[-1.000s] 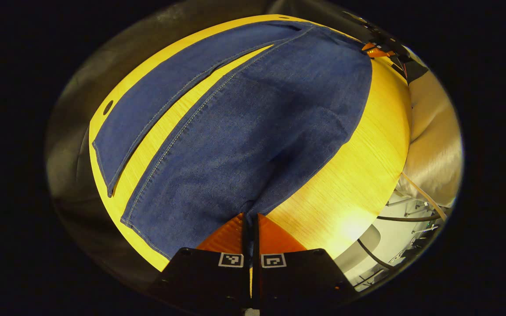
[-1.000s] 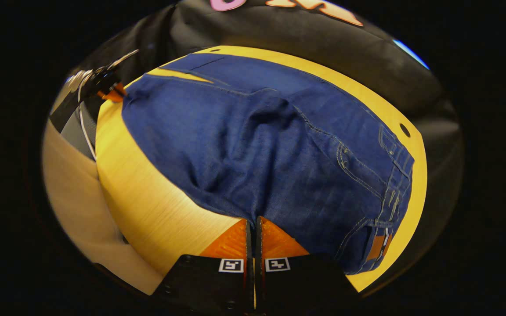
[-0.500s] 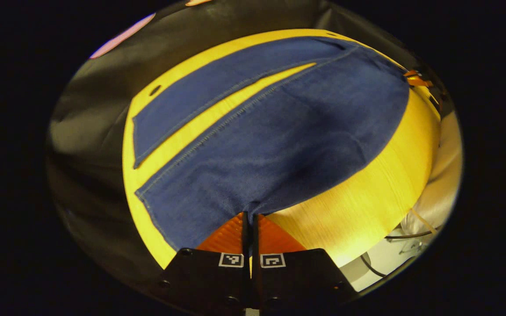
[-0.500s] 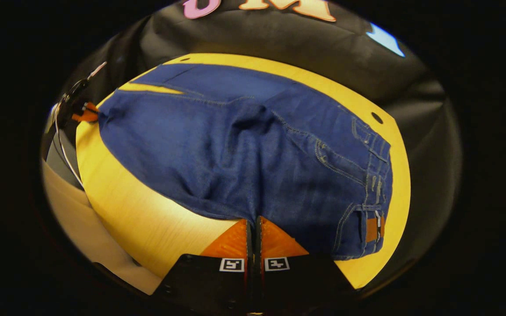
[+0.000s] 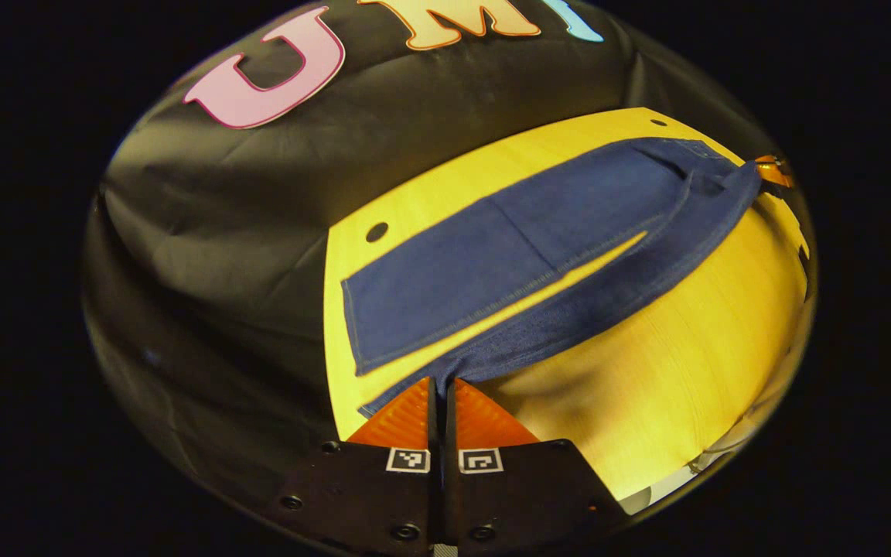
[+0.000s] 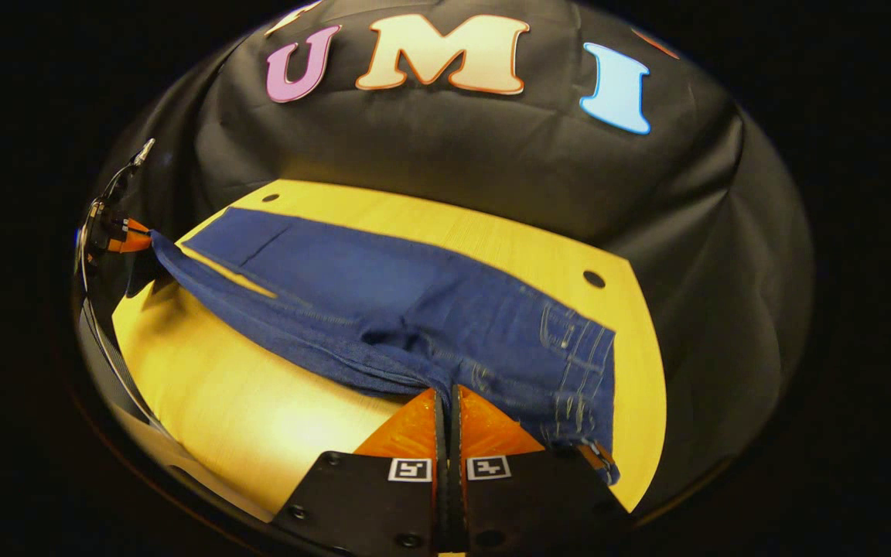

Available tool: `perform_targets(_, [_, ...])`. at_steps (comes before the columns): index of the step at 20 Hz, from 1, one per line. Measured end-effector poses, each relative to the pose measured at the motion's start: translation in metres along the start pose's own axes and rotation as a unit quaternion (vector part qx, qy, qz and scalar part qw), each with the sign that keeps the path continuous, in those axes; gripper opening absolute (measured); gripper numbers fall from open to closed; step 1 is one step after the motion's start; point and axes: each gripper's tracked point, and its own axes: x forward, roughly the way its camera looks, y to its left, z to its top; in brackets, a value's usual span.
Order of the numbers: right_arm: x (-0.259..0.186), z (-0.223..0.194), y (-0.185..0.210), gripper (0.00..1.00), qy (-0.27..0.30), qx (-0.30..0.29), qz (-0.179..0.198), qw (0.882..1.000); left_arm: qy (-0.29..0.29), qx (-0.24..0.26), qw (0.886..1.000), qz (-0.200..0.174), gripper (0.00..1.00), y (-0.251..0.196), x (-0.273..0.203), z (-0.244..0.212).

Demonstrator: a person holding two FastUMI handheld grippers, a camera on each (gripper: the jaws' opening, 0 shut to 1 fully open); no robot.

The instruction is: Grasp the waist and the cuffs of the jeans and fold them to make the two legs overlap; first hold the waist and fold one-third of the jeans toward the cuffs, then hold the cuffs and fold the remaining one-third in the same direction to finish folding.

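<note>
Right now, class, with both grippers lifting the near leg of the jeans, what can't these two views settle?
- Left gripper: its fingers hide how much cuff hem they pinch.
- Right gripper: the waistband corner of the jeans is tucked behind its fingers.
- Wooden table: the lifted leg covers the tabletop beneath.
- Right gripper view: the far-off left gripper is too small to judge.

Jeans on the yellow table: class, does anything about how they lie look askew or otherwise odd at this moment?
Nothing looks damaged. The jeans are mid-fold: the near leg is lifted off the yellow table, pinched by the left gripper and the right gripper, so it sags unevenly. The far leg lies flat. A sliver of table shows between them.
</note>
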Motion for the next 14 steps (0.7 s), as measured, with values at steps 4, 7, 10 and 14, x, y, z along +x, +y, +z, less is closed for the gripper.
perform_targets(4, [0.036,0.046,-0.011,0.00,-0.015,-0.029,-0.021,0.999,-0.009,0.053,0.998,0.033,0.00,0.031,0.030,0.048])
perform_targets(7, [0.065,0.075,-0.019,0.00,-0.019,-0.040,-0.030,0.999,-0.007,0.066,0.997,0.039,0.00,0.046,0.058,0.076])
perform_targets(10, [0.103,0.100,-0.027,0.00,-0.019,-0.032,-0.030,0.999,-0.005,0.072,0.997,0.039,0.00,0.057,0.091,0.101])
perform_targets(14, [0.160,0.102,-0.031,0.00,0.004,-0.014,-0.024,1.000,-0.011,0.067,0.997,0.035,0.00,0.066,0.139,0.125])
